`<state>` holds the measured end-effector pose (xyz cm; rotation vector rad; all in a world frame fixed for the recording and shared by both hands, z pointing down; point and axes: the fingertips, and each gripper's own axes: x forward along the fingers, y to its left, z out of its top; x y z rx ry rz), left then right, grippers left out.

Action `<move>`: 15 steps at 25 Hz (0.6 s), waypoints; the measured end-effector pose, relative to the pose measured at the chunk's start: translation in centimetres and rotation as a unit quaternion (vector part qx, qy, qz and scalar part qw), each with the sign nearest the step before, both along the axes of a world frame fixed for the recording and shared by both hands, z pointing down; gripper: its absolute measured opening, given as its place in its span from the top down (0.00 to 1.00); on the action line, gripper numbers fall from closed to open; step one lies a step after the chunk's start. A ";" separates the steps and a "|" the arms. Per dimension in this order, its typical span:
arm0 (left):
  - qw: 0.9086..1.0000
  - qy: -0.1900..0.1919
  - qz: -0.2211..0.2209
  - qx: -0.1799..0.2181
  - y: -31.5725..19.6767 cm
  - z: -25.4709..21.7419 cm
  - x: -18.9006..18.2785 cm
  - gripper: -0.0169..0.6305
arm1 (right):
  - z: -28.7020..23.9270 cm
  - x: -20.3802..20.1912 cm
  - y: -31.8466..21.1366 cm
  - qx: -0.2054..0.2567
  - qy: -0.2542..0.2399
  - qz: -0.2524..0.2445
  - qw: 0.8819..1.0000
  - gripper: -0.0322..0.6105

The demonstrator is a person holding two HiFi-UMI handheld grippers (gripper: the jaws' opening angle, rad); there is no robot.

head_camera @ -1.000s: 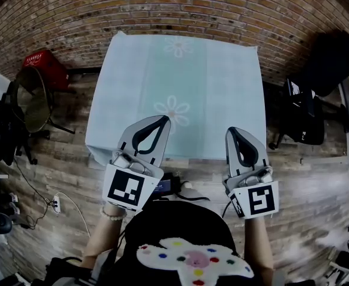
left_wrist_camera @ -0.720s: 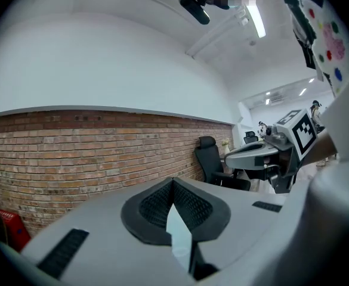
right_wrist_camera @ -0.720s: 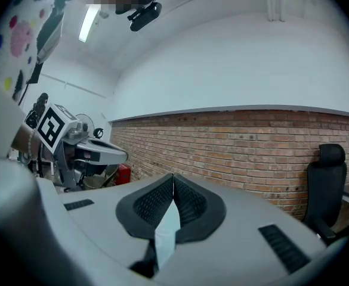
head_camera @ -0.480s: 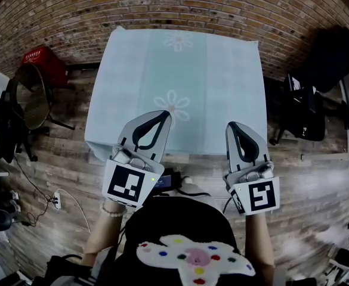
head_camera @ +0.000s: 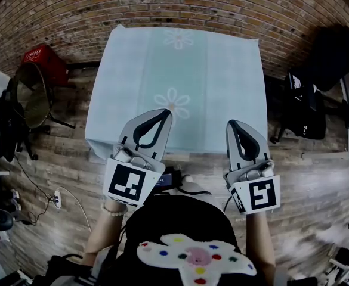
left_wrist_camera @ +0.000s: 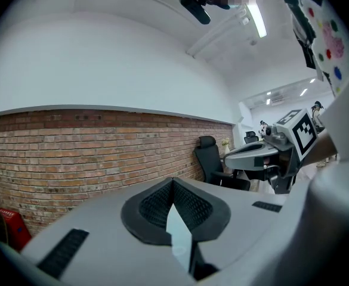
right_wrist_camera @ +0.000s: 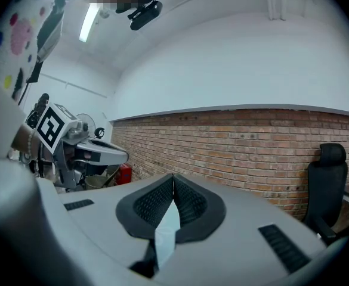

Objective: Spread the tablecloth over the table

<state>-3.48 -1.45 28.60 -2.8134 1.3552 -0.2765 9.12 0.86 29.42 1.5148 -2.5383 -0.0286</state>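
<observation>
The pale blue tablecloth [head_camera: 180, 82], with white flowers on it, lies flat over the whole table and hangs over its near edge. My left gripper [head_camera: 164, 113] hovers above the cloth's near part, jaws shut with nothing in them. My right gripper [head_camera: 232, 124] is level with it to the right, also shut and empty. In the left gripper view the fingertips [left_wrist_camera: 173, 181] meet, and a sliver of blue cloth shows in the gap behind them. The right gripper view shows the same at its fingertips [right_wrist_camera: 173, 177]. Each gripper view shows the other gripper at its side.
A brick wall [head_camera: 180, 11] runs behind the table. A red basket [head_camera: 43, 64] and a chair [head_camera: 31, 103] stand to the left. A black office chair [head_camera: 308, 109] stands to the right. A power strip [head_camera: 55, 204] and cables lie on the wooden floor.
</observation>
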 end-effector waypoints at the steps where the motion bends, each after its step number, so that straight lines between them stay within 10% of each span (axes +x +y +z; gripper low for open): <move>1: 1.000 0.000 0.000 0.000 0.1 0.0 0.0 0.95 | 0.0 0.0 0.0 0.001 -0.001 0.000 1.000 0.90; 15: 1.000 0.000 0.006 -0.001 0.3 0.0 0.3 0.95 | 0.1 -0.5 0.0 -0.005 -0.002 -0.006 1.000 0.90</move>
